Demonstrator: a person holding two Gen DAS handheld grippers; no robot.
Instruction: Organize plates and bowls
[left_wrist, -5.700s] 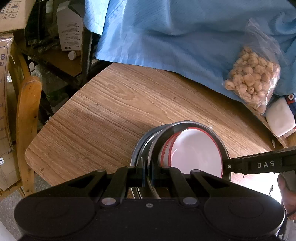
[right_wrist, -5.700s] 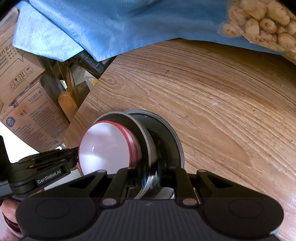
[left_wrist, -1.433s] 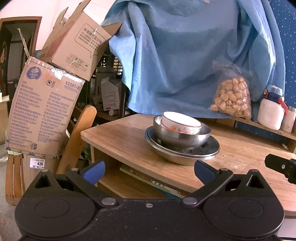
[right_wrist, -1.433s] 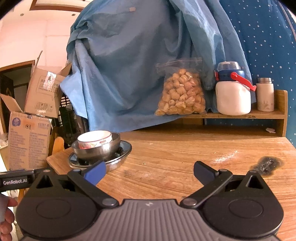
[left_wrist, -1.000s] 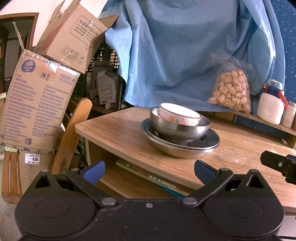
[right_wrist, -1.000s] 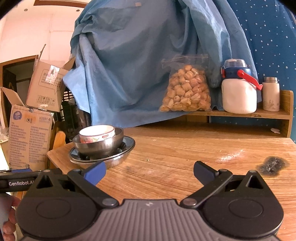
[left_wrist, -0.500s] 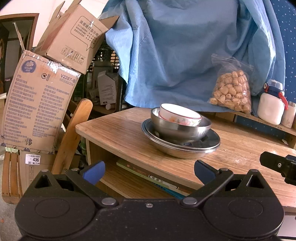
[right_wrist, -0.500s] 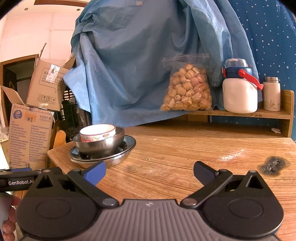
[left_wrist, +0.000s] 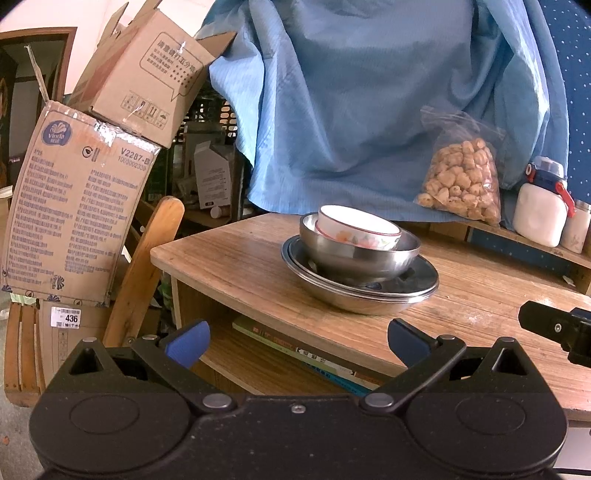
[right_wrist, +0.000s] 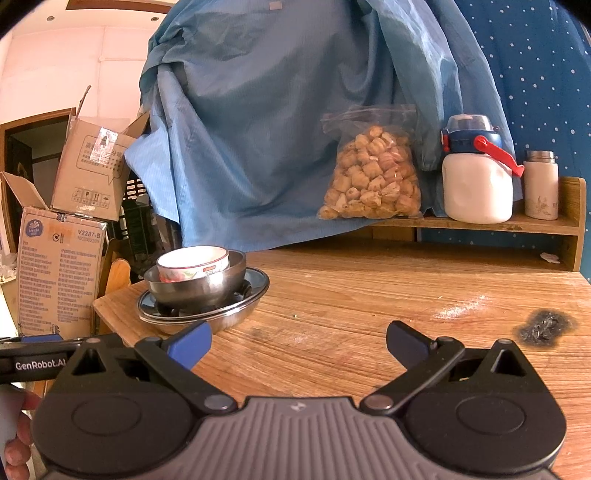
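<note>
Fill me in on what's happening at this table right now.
A person is tidying dishes with a handheld claw in each hand. The stack is built: a white ceramic bowl sits tilted inside a steel bowl, which sits on steel plates near the corner of the wooden table. The left claw and right claw are both open, empty and apart from the stack.
</note>
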